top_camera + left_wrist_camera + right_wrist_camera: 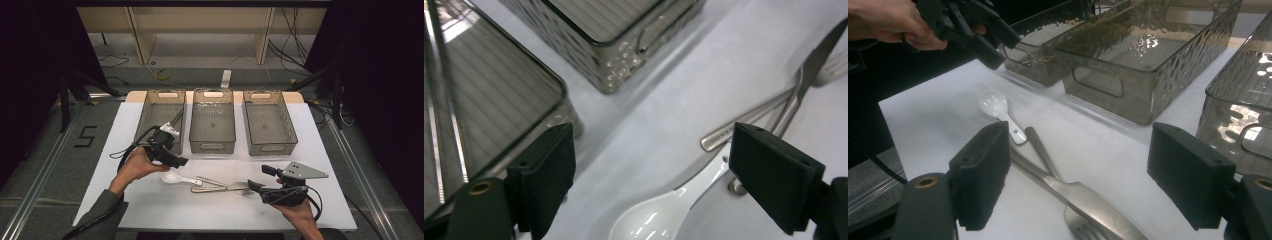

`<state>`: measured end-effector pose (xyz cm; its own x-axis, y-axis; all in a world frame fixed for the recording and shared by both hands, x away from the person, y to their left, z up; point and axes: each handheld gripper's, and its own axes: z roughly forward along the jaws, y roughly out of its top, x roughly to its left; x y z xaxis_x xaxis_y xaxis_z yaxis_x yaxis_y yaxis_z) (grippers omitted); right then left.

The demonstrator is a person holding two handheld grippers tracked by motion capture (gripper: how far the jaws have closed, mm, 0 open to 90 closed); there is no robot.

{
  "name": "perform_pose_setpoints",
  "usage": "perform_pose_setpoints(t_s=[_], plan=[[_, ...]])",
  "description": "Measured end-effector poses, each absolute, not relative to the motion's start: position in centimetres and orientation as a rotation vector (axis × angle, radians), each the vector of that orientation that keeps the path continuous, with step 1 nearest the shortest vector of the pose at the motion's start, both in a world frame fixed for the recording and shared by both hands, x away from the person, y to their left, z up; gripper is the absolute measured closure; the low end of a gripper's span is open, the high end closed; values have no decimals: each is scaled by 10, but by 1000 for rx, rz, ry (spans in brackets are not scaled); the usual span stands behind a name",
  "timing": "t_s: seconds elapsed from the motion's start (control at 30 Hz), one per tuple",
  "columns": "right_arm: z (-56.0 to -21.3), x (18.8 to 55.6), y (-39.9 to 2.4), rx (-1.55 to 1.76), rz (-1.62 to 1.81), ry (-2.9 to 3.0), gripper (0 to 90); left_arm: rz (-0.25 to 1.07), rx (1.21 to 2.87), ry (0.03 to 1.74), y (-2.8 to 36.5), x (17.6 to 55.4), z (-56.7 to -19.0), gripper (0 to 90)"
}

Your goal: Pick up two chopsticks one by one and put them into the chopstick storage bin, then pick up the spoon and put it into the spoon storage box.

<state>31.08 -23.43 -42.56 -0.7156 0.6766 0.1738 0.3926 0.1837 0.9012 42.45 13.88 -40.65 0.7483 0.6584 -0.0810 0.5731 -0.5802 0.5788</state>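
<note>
Jaws spread wide and gripping nothing, the left gripper (172, 159) hangs just above the glossy white ceramic soup spoon (177, 178), whose bowl shows between its black pads in the left gripper view (659, 215). No earlier frame bears on how they came apart.

Left of the middle basket (212, 121), a matching smoked translucent plastic basket (161, 114) sits behind the left hand (134, 167); a third basket (269, 122) stands to its right, and all three look empty.

In front of the middle basket, the white spoon lies bowl-left on the sheet, its short handle touching a cluster of long stainless steel cutlery (220, 186), a knife and a fork among them, as the right gripper view shows (1078, 197).

By its look the spoon is stiff, light, slick with glaze and liable to chip; the narrow handle near the bowl seems the safest place to pinch, clear of the steel.

Right of the cutlery, the right gripper (259, 177) rests level, jaws likewise parted and empty.

White paper (325, 200) covers the table, framed by aluminium rails, with grey floor, trailing cables and pale wooden furniture beyond.
</note>
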Motion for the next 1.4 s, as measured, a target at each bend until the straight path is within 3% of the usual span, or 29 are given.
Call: perform_pose_setpoints(t_s=[0.87,1.4], plan=[[-424,310,-233,1018,1539,2197,261,177,2467,884,132,416,-429,169],[-424,310,-231,1000,1536,2212,260,165,2559,814,124,413,-441,225]])
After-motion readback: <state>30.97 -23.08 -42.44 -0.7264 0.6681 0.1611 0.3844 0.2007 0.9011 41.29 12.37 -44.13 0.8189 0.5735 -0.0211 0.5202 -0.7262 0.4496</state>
